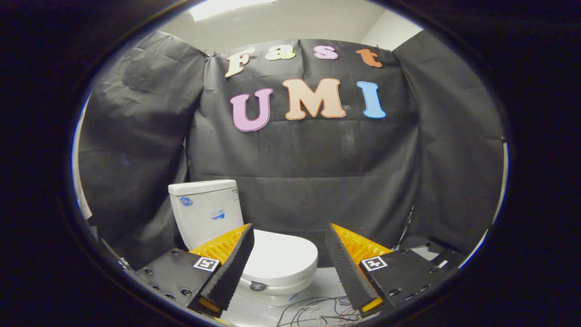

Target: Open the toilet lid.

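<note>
White glossy ceramic toilet (213, 213) stands beyond your tool (288, 234), its smooth oval lid (283, 256) lying closed, partly behind the left finger. Your tool's fingers are spread apart, gripping nothing. Thin loose cables (317, 309) trail across the floor beneath.

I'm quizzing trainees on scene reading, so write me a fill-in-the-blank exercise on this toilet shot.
1. The toilet lid lies ____ over the bowl.
2. The tongs are ____, with nothing held between the fingers.
3. The tank stands ____ the lid, against the black cloth wall.
4. Loose ____ lie on the floor just ahead of the fingers, in front of the toilet.

Missing words: closed; open; behind; wires
</note>
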Motion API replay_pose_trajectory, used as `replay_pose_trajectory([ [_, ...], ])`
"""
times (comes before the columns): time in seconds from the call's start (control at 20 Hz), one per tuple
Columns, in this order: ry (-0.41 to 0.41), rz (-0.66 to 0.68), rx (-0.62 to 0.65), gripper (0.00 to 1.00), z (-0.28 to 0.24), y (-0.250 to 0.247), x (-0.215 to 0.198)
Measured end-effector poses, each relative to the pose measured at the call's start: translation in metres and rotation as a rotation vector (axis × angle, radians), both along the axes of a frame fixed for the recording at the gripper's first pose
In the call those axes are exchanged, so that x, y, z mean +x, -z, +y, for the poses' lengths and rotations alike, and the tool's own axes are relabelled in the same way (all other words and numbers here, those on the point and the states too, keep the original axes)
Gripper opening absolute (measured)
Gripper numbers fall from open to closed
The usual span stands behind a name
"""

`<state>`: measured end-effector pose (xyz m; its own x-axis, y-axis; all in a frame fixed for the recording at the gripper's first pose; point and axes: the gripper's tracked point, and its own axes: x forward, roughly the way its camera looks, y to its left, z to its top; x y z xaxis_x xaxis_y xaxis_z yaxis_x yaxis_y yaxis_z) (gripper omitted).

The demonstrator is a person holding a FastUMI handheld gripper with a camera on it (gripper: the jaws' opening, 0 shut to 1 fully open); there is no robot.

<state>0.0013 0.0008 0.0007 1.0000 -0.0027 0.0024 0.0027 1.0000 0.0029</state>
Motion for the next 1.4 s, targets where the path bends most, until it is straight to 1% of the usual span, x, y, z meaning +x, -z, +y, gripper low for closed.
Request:
replay_pose_trajectory([
  [0.15,-0.001,-0.002,0.002,0.97,-0.002,-0.002,0.001],
  [0.25,-0.002,0.001,0.008,0.97,0.0,-0.002,0.009],
  [0.45,-0.017,0.001,-0.004,0.98,0.007,-0.005,0.045],
  [0.65,-0.104,0.006,-0.075,0.96,0.037,-0.019,0.083],
  [0.75,-0.13,0.011,-0.089,0.96,0.05,-0.021,0.099],
  [1.0,-0.177,-0.024,-0.038,0.96,0.094,-0.023,0.132],
  [1.15,-0.182,-0.037,0.025,0.96,0.117,-0.019,0.143],
  [1.4,-0.167,-0.041,0.129,0.95,0.144,0.003,0.147],
])
